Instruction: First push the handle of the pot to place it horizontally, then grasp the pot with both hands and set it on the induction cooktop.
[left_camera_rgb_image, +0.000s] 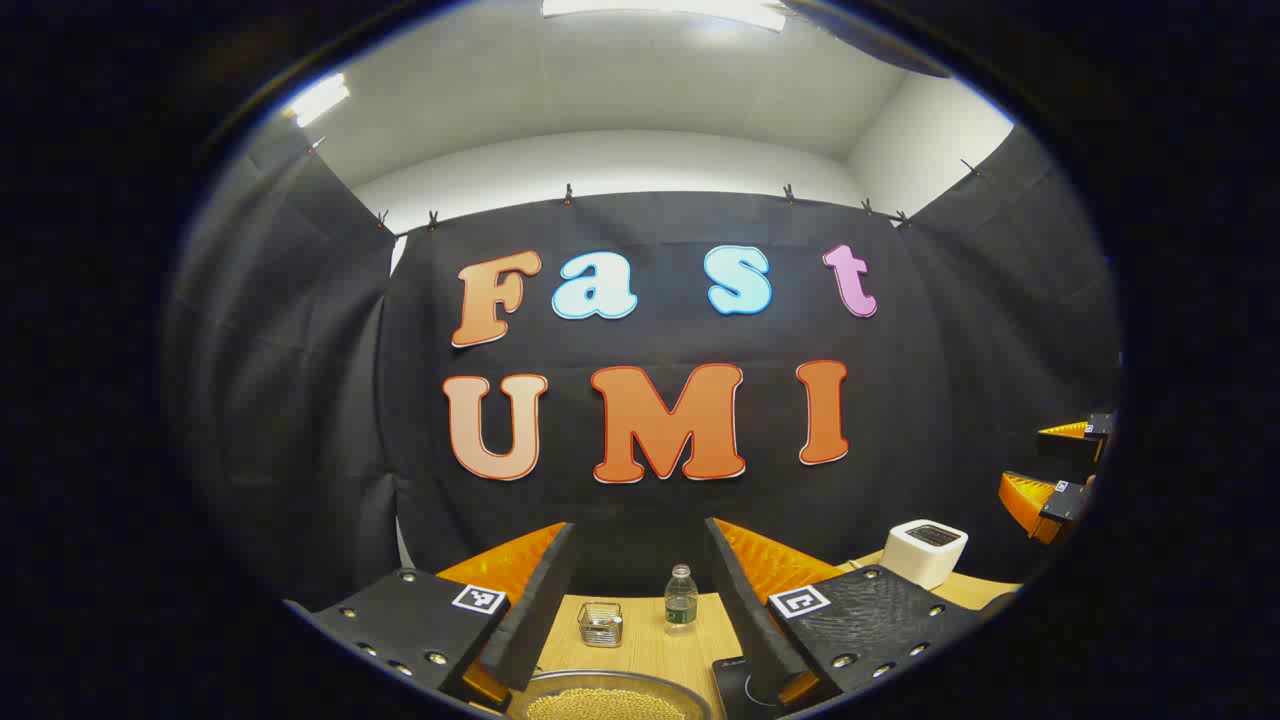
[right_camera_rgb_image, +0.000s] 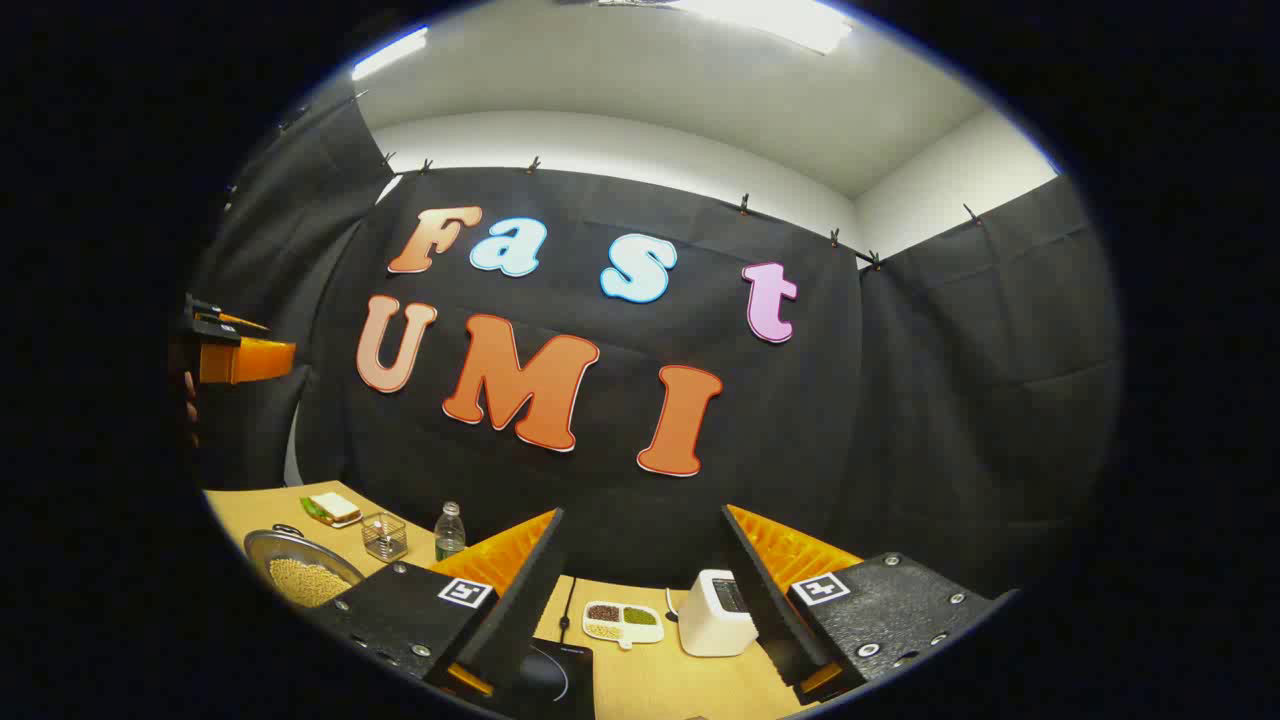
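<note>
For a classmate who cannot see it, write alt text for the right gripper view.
The right gripper hangs open above a wooden table, over an induction cooktop, a divided dish of beans and a white appliance. Farther left sit a pot of grain, sandwich, glass container and water bottle.

No word or number can be read off any object here. The only signs are square coded marker patches (left_camera_rgb_image: 478, 598), one on the flat mount behind each finger of the left gripper (left_camera_rgb_image: 640, 535) and likewise on the right gripper (right_camera_rgb_image: 640, 515) (patterns of blocks, not letters). A thin pale line of print seems to run along the far edge of the induction cooktop (right_camera_rgb_image: 560, 668) in the right gripper view, and the water bottle (left_camera_rgb_image: 681, 598) wears a dark band label, but both are too small to make out.
</note>
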